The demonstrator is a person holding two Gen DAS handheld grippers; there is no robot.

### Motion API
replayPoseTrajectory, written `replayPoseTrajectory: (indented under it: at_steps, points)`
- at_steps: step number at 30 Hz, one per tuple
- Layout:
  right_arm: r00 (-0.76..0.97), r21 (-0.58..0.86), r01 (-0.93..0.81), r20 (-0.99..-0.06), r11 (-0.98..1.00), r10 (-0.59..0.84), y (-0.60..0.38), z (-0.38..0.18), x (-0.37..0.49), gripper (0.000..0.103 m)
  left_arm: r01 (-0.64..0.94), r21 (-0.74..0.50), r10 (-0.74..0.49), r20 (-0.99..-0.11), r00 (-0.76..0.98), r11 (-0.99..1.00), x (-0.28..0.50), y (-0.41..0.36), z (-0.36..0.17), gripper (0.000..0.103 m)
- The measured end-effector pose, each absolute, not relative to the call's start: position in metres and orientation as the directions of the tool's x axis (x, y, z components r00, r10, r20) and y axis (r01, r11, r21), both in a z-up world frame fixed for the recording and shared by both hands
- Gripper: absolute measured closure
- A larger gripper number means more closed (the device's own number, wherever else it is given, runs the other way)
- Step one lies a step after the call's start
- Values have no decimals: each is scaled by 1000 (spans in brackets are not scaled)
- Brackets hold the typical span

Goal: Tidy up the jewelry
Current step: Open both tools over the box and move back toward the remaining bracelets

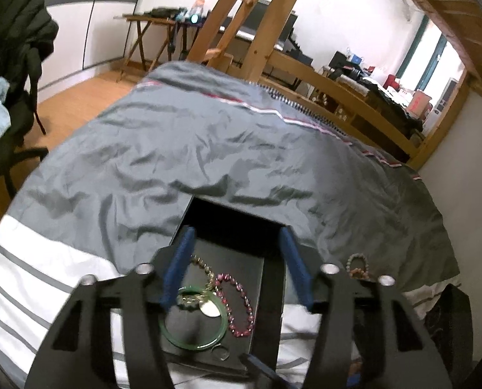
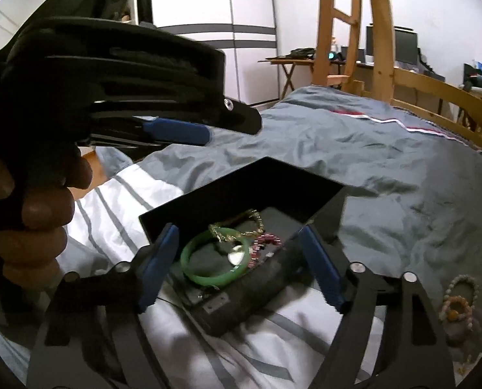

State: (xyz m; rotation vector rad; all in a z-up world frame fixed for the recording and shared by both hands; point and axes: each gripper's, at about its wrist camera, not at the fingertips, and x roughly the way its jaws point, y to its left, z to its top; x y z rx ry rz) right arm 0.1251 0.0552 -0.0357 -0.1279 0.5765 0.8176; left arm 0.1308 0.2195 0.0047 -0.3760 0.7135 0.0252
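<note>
While both grippers, left gripper (image 1: 237, 236) and right gripper (image 2: 239, 231), gape wide, black box (image 2: 241, 304) (lid up) holds green bangle (image 2: 215, 261), pink bead bracelet (image 1: 237, 304), gold chain (image 2: 241, 230)

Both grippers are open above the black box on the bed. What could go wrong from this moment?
1. The black box sits on a soft, wrinkled blanket, so a push may tip it.
2. The gold chain lies across the green bangle; lifting one may drag the other.
3. The bead bracelets outside the box lie on loose fabric, where the open right gripper may pinch cloth too.
</note>
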Motion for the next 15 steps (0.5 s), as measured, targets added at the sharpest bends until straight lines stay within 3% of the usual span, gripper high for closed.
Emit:
replayPoseTrajectory:
  at_steps: [6, 15]
  points:
    - [607, 105, -659, -510, 744, 609, 12, -20, 124, 15, -154, -344, -102, -621, 777, 926, 128, 215, 14, 30]
    - [725, 91, -535, -462, 840, 511, -81, 19, 110, 14, -98, -253, -86, -628, 773, 962, 122, 163, 34, 27]
